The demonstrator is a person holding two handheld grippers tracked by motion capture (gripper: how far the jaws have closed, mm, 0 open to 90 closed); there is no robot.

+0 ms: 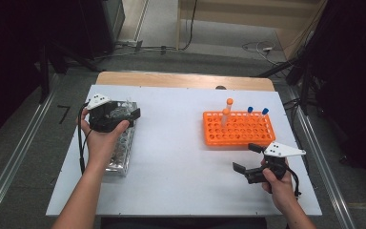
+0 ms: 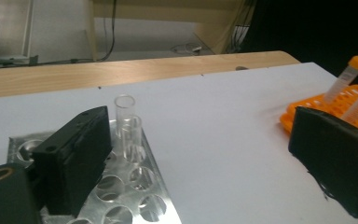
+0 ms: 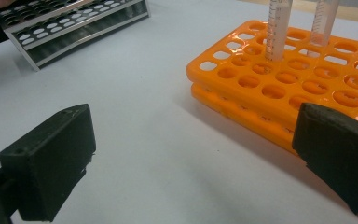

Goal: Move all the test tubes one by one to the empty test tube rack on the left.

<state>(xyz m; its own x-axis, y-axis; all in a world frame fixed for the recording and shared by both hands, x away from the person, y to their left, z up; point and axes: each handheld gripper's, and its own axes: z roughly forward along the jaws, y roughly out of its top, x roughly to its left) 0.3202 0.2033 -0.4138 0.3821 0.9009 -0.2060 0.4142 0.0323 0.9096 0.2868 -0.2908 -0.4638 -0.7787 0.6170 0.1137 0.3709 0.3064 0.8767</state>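
Standing upright: clear tube (image 2: 125, 114)

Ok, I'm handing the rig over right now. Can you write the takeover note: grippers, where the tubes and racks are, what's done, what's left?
Left gripper: open, nothing between its jaws, over the far end of the metal rack.
Right gripper: open, empty, just in front of the orange rack.
Clear tubes: upright in the metal rack's far holes, free of the jaws.
Orange rack: two orange-capped tubes and two blue-capped tubes stand in it.
Done: the clear tubes are seated in the metal rack.
Left: probably moving the capped tubes; that is a guess.
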